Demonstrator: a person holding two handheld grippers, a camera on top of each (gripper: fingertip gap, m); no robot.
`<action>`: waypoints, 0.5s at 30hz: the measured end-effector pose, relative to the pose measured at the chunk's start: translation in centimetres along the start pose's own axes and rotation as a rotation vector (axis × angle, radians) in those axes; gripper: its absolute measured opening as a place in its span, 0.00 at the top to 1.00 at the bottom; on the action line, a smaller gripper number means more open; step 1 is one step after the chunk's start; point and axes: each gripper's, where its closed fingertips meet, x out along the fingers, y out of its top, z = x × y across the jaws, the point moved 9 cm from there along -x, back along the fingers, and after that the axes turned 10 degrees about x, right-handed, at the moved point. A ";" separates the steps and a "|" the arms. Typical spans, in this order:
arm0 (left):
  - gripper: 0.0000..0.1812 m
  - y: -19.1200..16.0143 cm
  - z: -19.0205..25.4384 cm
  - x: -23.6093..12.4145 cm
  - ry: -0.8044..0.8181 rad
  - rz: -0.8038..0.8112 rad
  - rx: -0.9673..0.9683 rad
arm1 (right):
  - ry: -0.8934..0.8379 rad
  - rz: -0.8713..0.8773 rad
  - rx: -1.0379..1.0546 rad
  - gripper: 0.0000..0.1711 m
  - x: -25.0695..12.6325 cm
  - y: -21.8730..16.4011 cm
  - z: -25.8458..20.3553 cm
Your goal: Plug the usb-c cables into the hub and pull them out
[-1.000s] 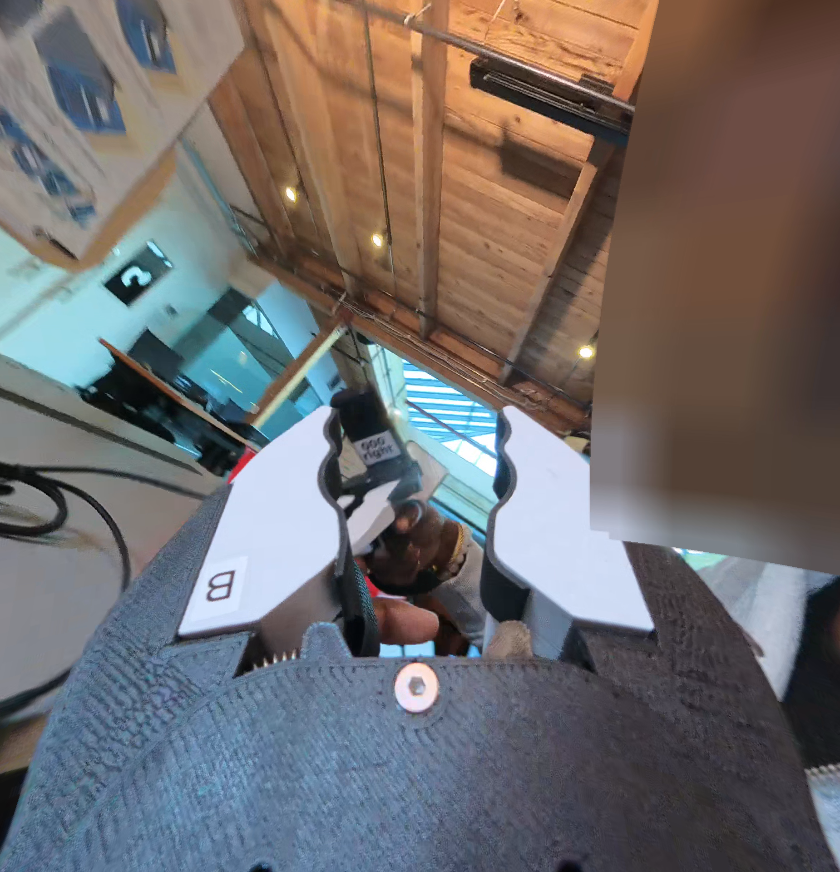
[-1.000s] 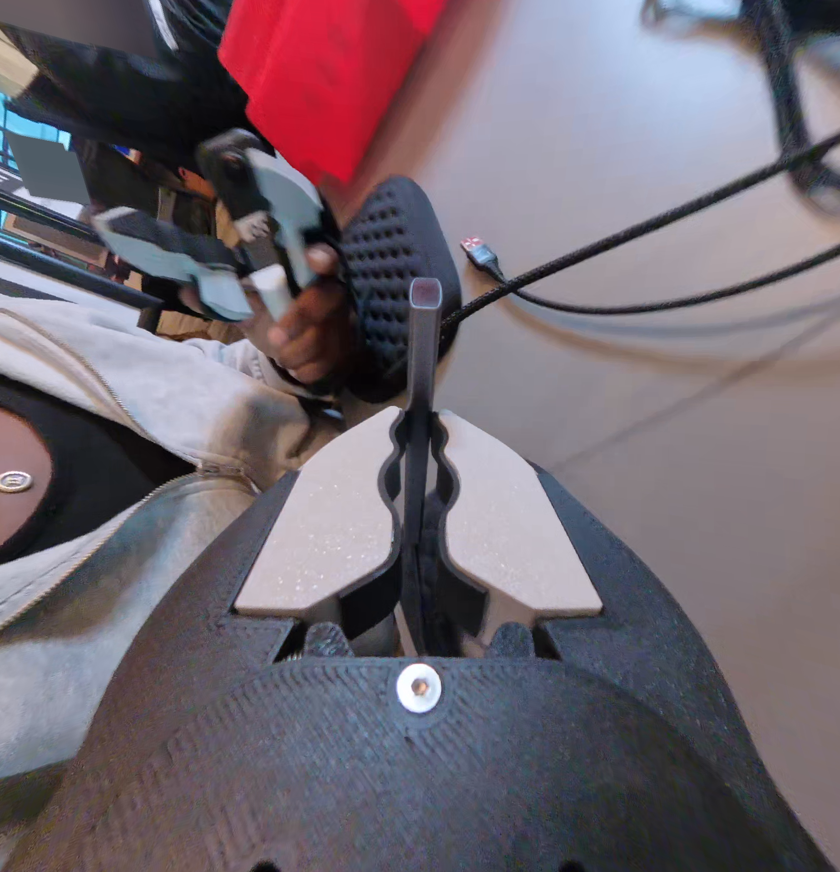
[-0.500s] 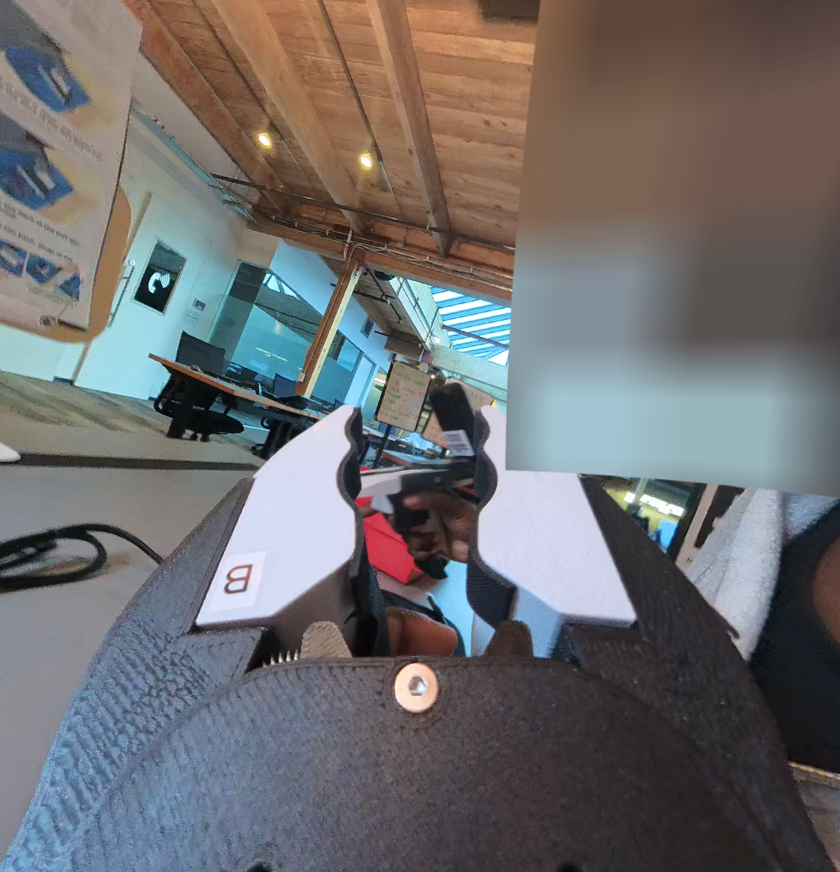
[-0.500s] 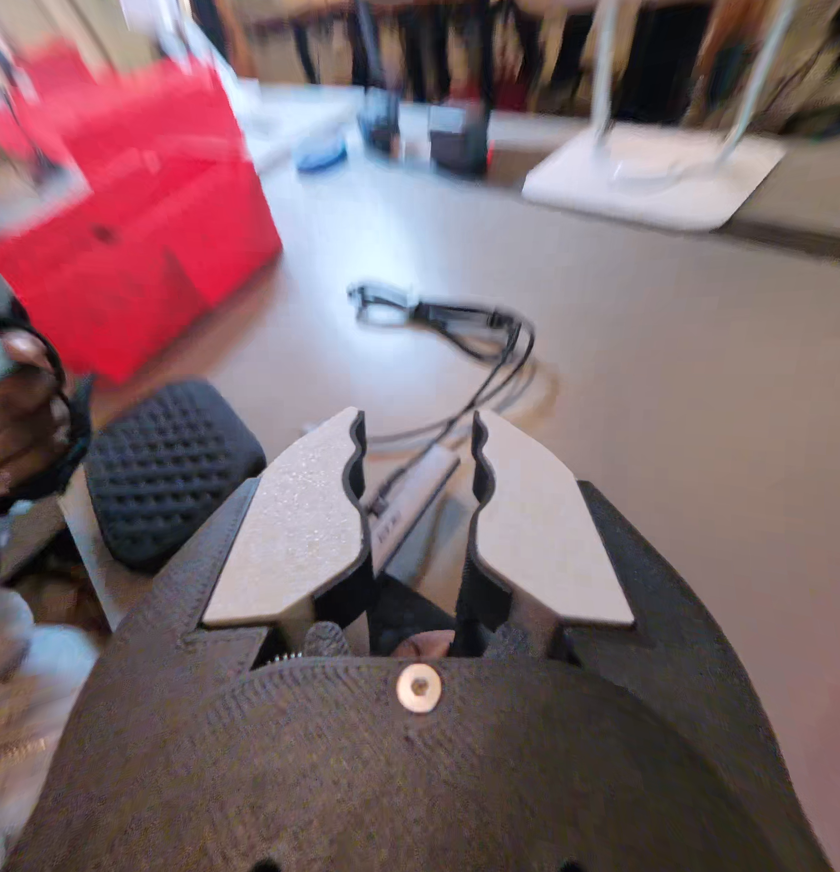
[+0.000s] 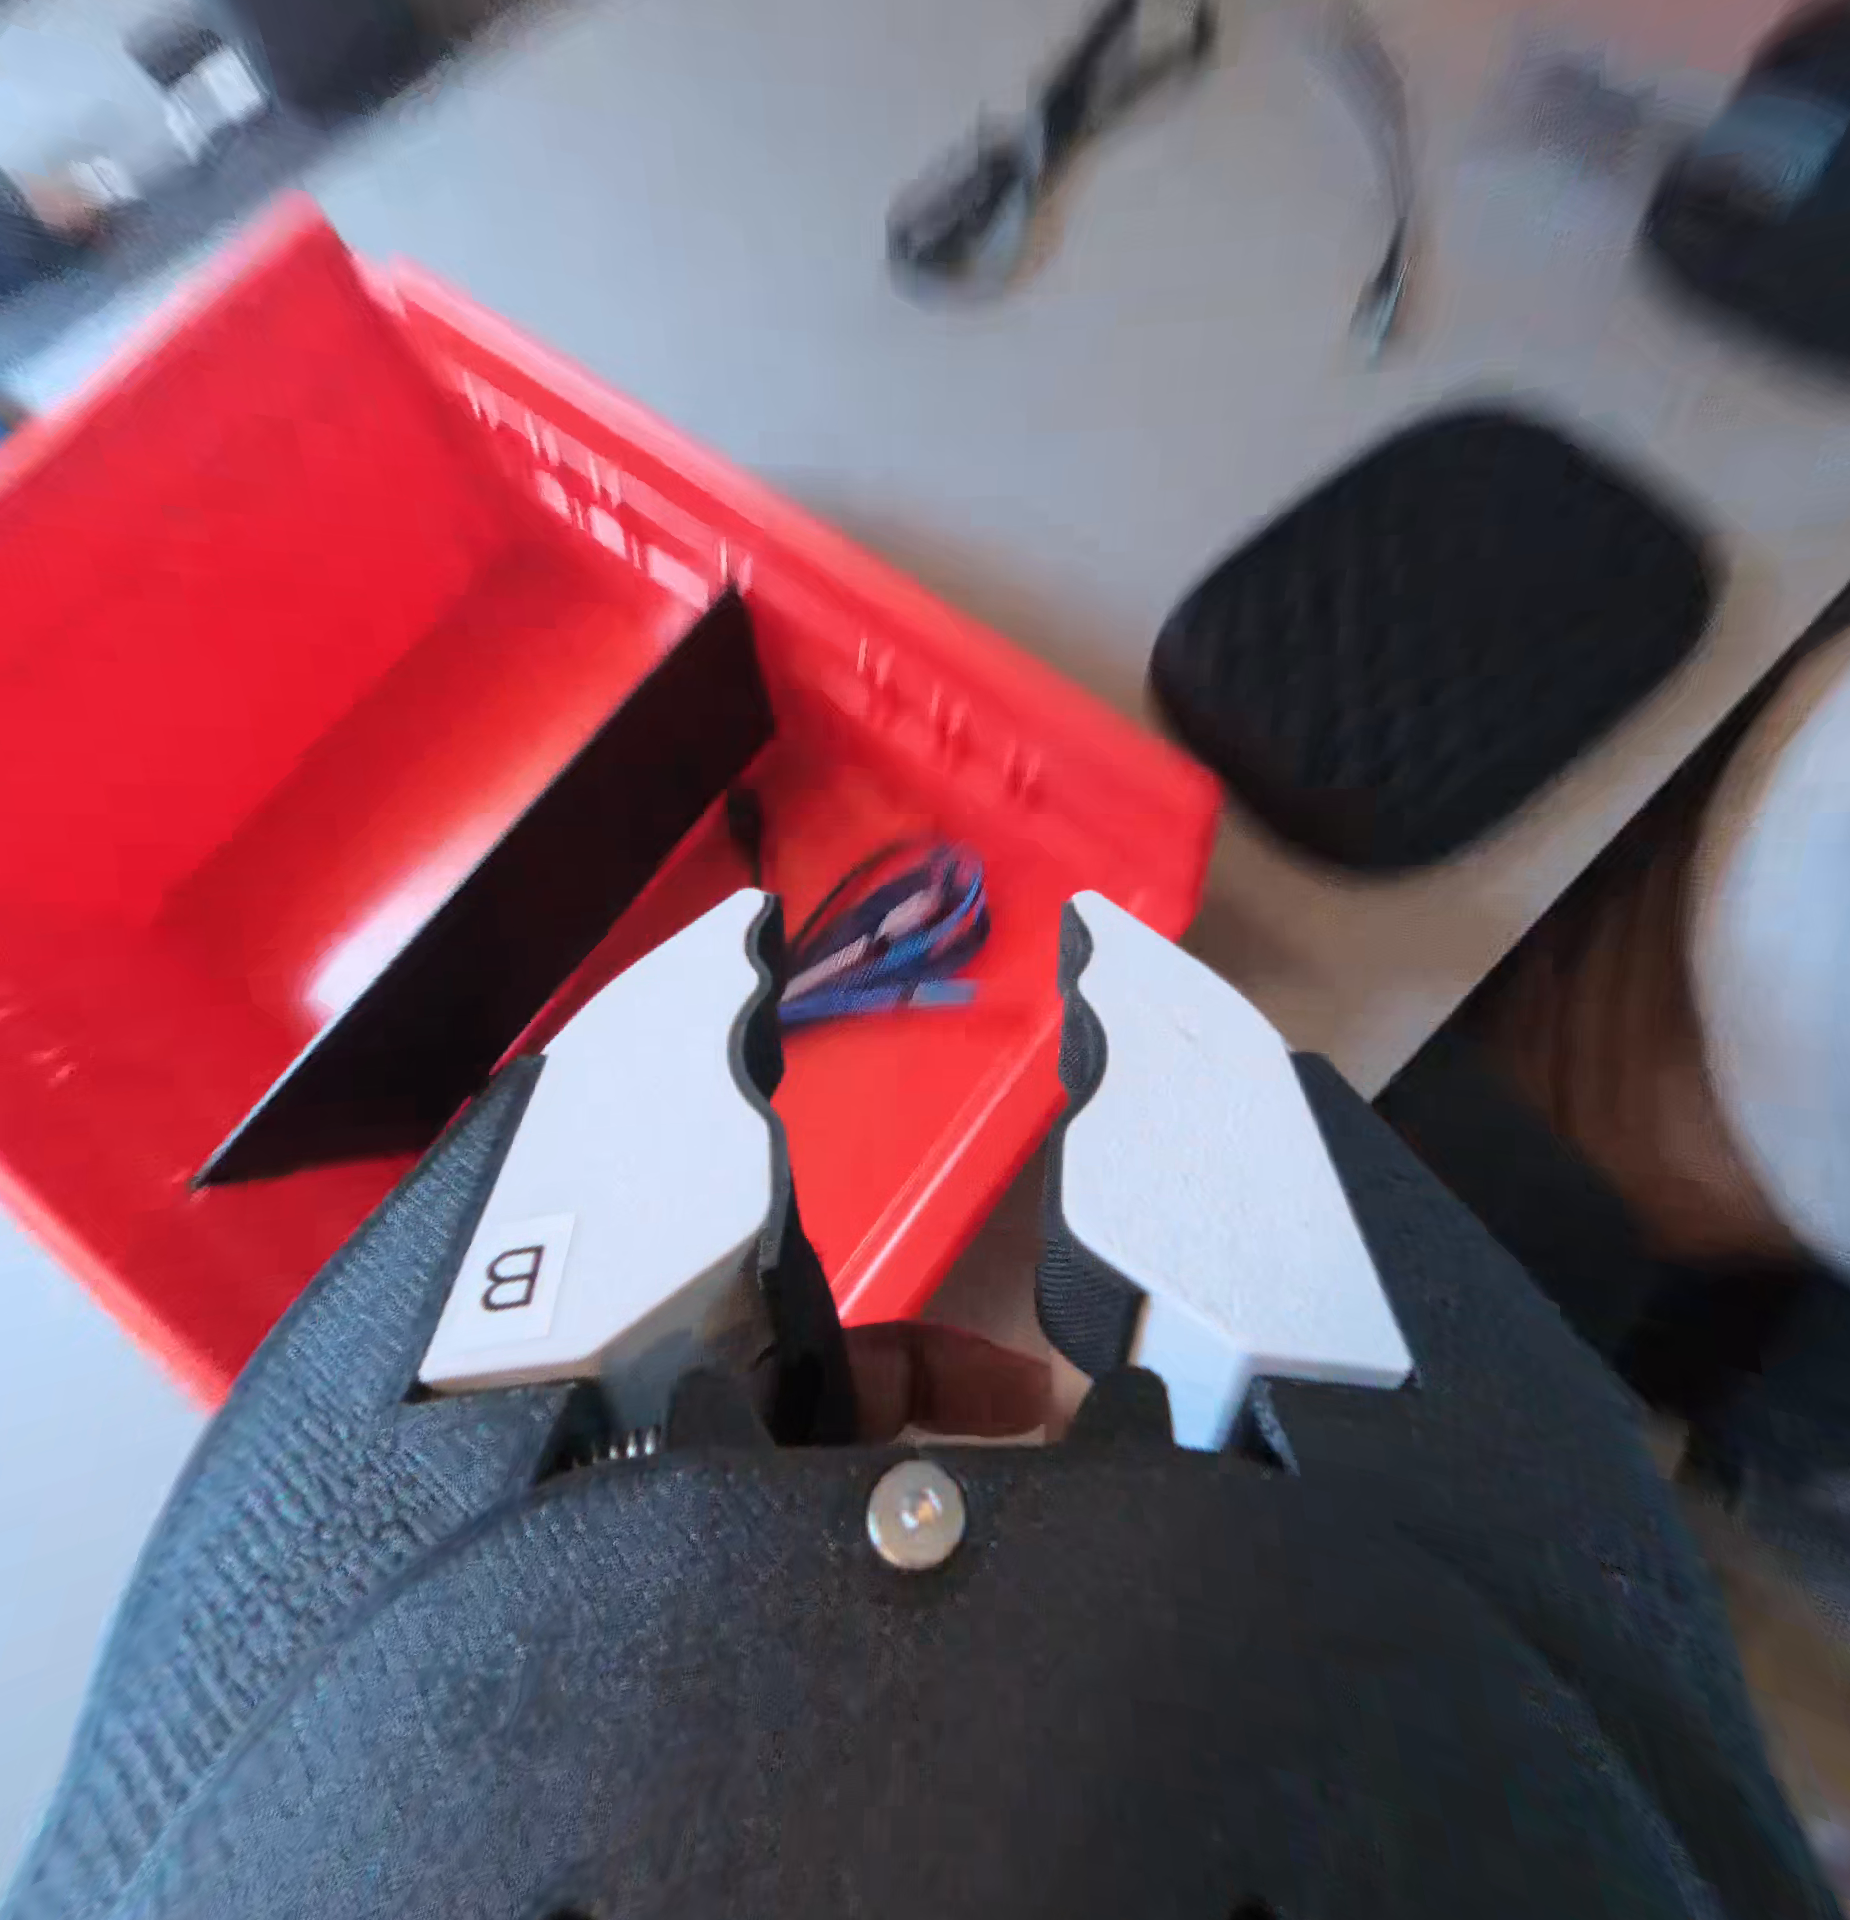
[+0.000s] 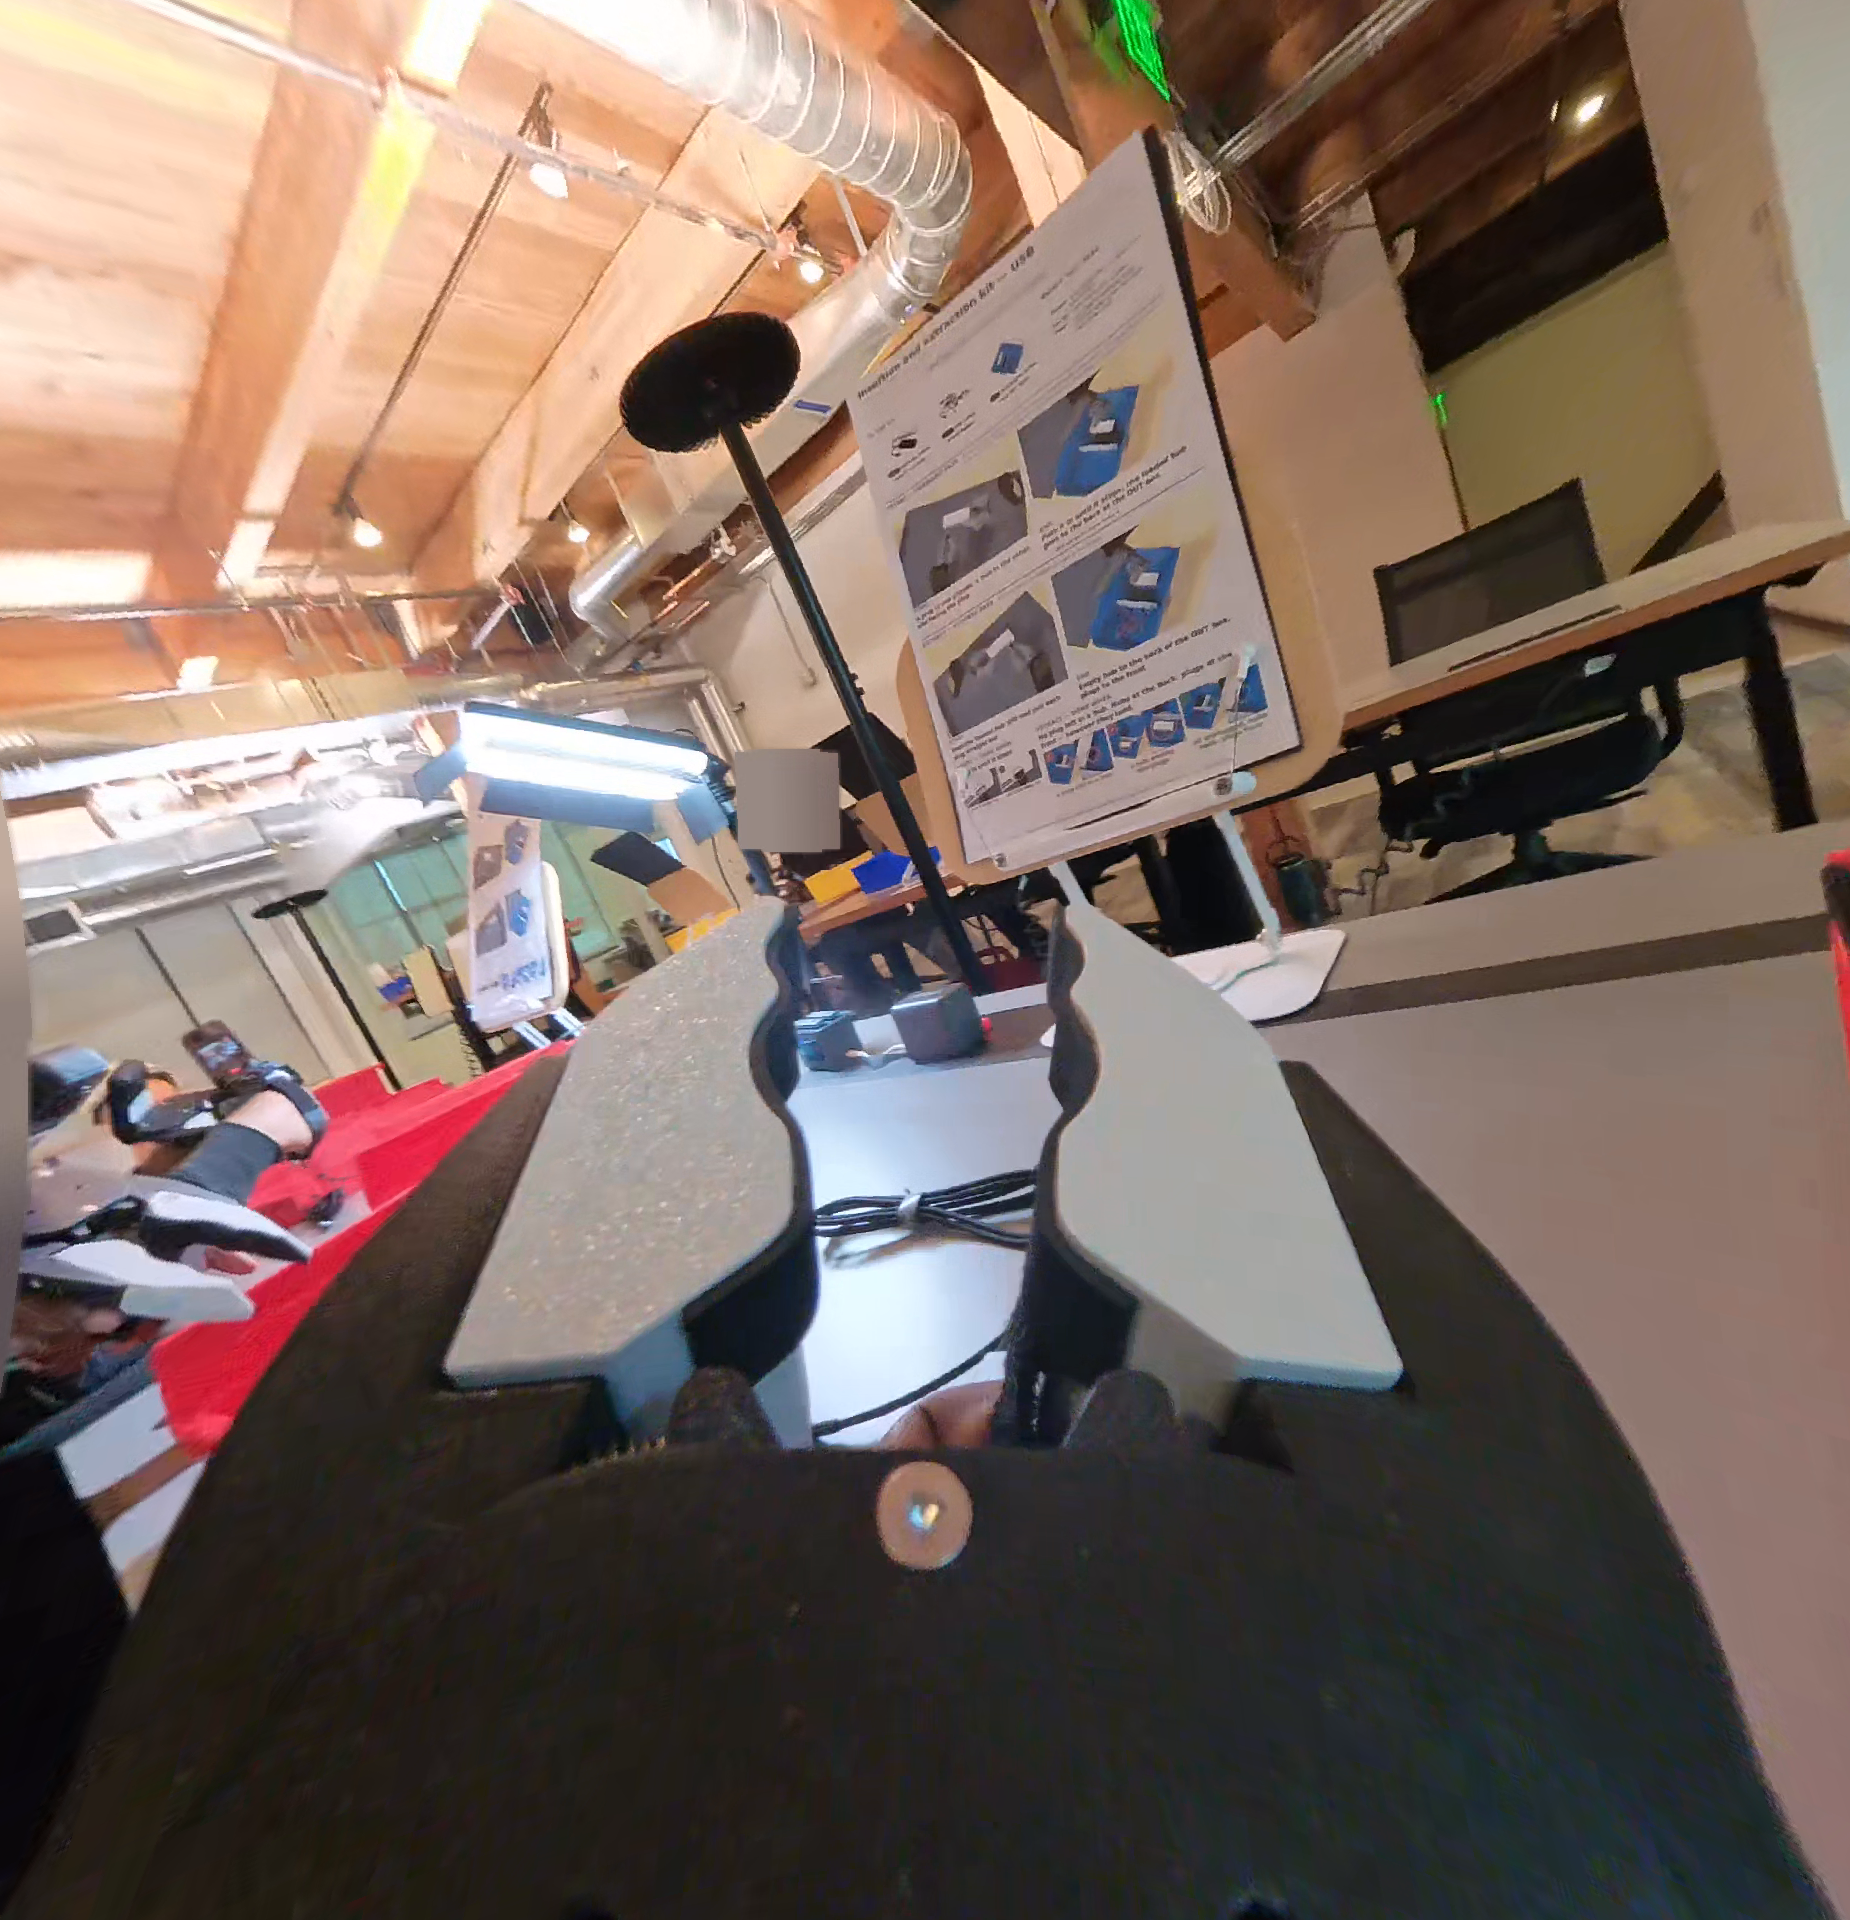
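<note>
My left gripper (image 5: 910, 904) is open and empty, held over a red bin (image 5: 277, 644) with a black divider (image 5: 526, 894). A bundle of blue cables (image 5: 890, 945) lies in the bin's near compartment, just beyond the fingertips. Blurred black cables (image 5: 1004, 197) lie on the table farther off. My right gripper (image 6: 916, 920) is open and empty, low over the grey table (image 6: 1523, 1091) and pointing level across it. A tied bundle of black cable (image 6: 921, 1210) lies on the table between its fingers. No hub shows in either view.
A black textured pad (image 5: 1420, 634) lies beside the bin. A person's sleeve (image 5: 1794, 956) is at the right. An instruction board on a white stand (image 6: 1077, 540), a black pole (image 6: 827, 665), small chargers (image 6: 931, 1023) and red bins (image 6: 401, 1153) stand ahead. Another pair of grippers (image 6: 152, 1257) shows far left.
My right gripper let go of the hub it was shut on and tipped up to face across the room. My left gripper swung down from the ceiling to the red bin.
</note>
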 end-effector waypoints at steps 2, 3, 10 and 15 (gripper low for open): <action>0.72 -1.3 -1.0 1.4 -0.040 -0.201 0.107 | -0.005 -0.007 -0.023 0.75 0.2 -0.3 -0.4; 0.73 -1.8 -1.3 2.3 -0.075 -0.282 0.154 | -0.005 -0.011 -0.021 0.75 0.3 -0.3 -0.4; 0.74 -2.5 -2.6 6.2 -0.100 -0.540 0.415 | -0.023 0.028 -0.004 0.77 -0.2 0.6 -0.2; 0.77 -3.4 -4.2 8.1 -0.178 -0.672 0.455 | -0.021 0.045 0.022 0.79 -0.5 0.7 0.1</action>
